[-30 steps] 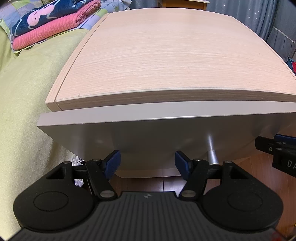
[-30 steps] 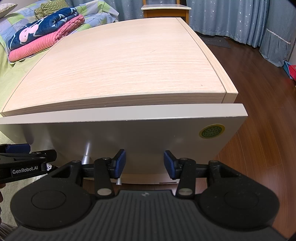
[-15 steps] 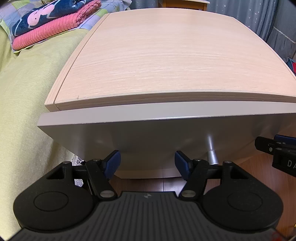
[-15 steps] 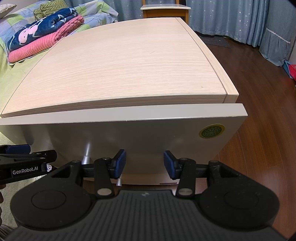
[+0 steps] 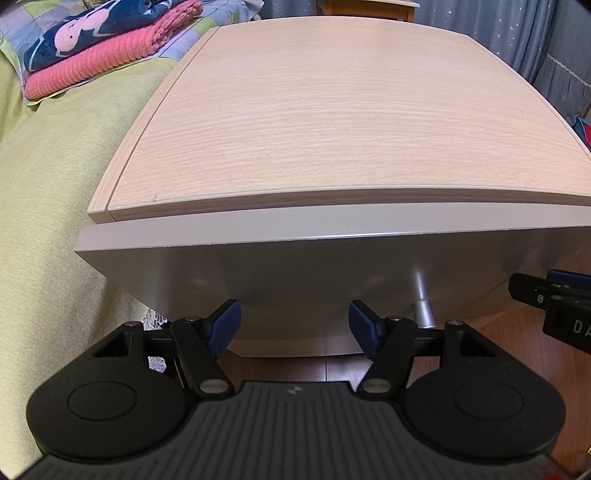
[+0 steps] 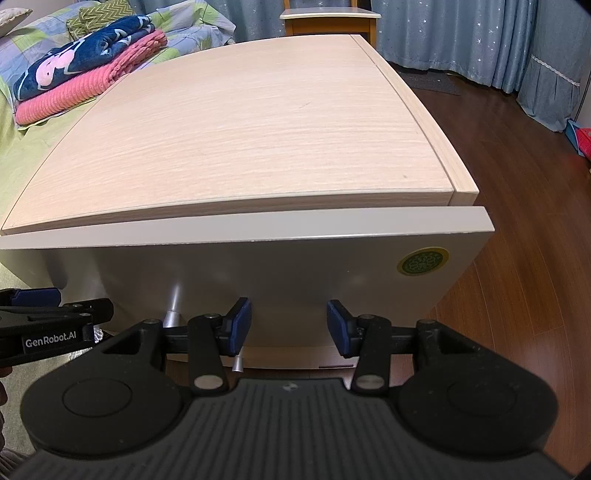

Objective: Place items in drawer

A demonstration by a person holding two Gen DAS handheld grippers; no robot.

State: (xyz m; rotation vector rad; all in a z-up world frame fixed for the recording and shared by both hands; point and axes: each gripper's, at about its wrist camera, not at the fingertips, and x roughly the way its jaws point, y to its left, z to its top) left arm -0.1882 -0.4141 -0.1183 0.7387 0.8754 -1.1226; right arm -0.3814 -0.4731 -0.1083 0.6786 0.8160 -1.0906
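both grippers face the front of a light wood nightstand (image 5: pixel 332 122), side by side. left gripper (image 5: pixel 295 325) jaws spread wide, blue pads (image 5: pixel 225 325) empty, nothing held. right gripper (image 6: pixel 290 325) same, jaws wide apart, nothing between the pads (image 6: pixel 238 325). drawer (image 6: pixel 258 258) is the grey-beige front panel under the wood top, front edge sticks out a bit past the top, looks shut or nearly, can't tell if there's a gap. silver handle (image 5: pixel 423 306) on the drawer front sits between the two grippers, neither jaw around it; whether any pad touches the panel isn't clear. round green sticker (image 6: pixel 423 260) at the panel's right corner. bed with yellow-green cover (image 5: pixel 44 192) just left of the nightstand, folded pink and navy blankets (image 6: pixel 85 74) on it. dark wood floor (image 6: pixel 535 240) to the right, blue curtains (image 6: pixel 461 33) behind. no items to stow visible in either view.
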